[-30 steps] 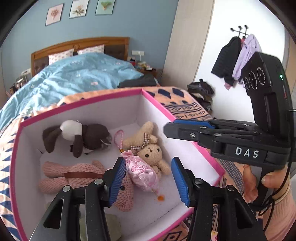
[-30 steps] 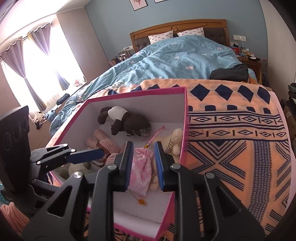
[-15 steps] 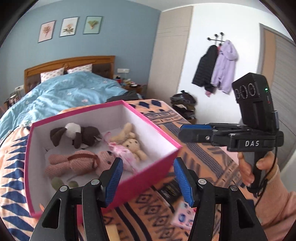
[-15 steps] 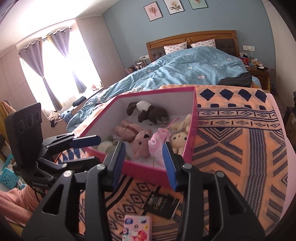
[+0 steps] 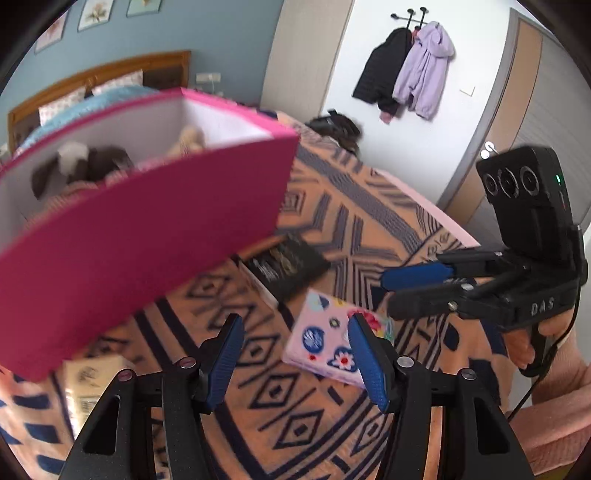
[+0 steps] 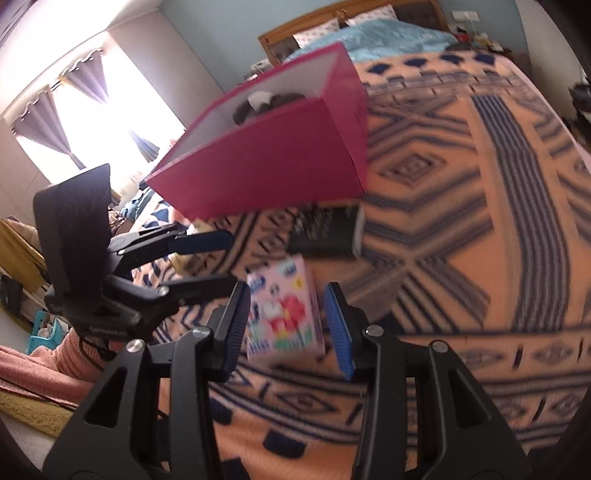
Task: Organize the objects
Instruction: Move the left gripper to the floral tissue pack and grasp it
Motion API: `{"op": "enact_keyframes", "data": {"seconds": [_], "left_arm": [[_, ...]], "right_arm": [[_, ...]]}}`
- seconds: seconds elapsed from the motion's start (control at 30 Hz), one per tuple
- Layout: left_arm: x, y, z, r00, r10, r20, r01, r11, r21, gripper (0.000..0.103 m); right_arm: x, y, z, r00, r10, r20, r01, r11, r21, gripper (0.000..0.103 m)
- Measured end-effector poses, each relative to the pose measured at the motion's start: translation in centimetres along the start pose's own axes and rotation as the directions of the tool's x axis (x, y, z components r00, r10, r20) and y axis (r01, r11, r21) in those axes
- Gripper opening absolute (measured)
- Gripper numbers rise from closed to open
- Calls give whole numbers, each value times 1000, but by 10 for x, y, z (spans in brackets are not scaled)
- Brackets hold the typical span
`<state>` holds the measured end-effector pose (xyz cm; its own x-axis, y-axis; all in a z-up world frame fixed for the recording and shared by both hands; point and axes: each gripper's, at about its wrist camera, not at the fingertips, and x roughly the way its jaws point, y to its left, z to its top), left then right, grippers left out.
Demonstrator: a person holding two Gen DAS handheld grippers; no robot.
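Underneath, orange patterned blanket, blue duvet, purple curtains

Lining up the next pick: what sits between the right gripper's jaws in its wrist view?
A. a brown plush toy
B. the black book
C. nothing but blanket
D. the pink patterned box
D: the pink patterned box lies on the blanket framed between the open jaws, untouched.

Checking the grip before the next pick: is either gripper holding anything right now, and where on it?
Nothing is held. The right gripper stands open above the pink patterned box, not touching it; the left gripper is open too.
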<state>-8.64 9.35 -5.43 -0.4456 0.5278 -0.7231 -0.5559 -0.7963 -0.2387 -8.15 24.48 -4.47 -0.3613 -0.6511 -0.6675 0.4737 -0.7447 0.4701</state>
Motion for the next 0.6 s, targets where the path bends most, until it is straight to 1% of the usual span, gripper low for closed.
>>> {"op": "enact_keyframes", "data": {"seconds": [0.13,0.27,0.37,0.43,0.5,0.6], "left_arm": [[9,1,-3,999,-16,-33,16,1000,-19,56],[12,2,-5,997,-59,-51,57,998,-40,52],[16,0,-8,995,-73,-70,70,996,-47,45],[15,-3,-11,993,-90,-75,86,995,-48,45],[13,-6,-12,994,-77,-74,75,997,-34,45],[9,-6,-17,992,-106,-73,102,993,-57,44]], "right_arm": [[-2,-6,-21,999,18,-32,-16,999,42,44],[2,-6,-32,997,54,-55,-51,997,51,44],[8,-9,-34,996,65,-59,-60,995,73,37],[13,-11,-31,995,78,-57,-74,994,82,37],[15,-12,-27,997,60,-53,-56,995,78,37],[16,-15,-22,998,45,-38,-42,996,83,37]]}}
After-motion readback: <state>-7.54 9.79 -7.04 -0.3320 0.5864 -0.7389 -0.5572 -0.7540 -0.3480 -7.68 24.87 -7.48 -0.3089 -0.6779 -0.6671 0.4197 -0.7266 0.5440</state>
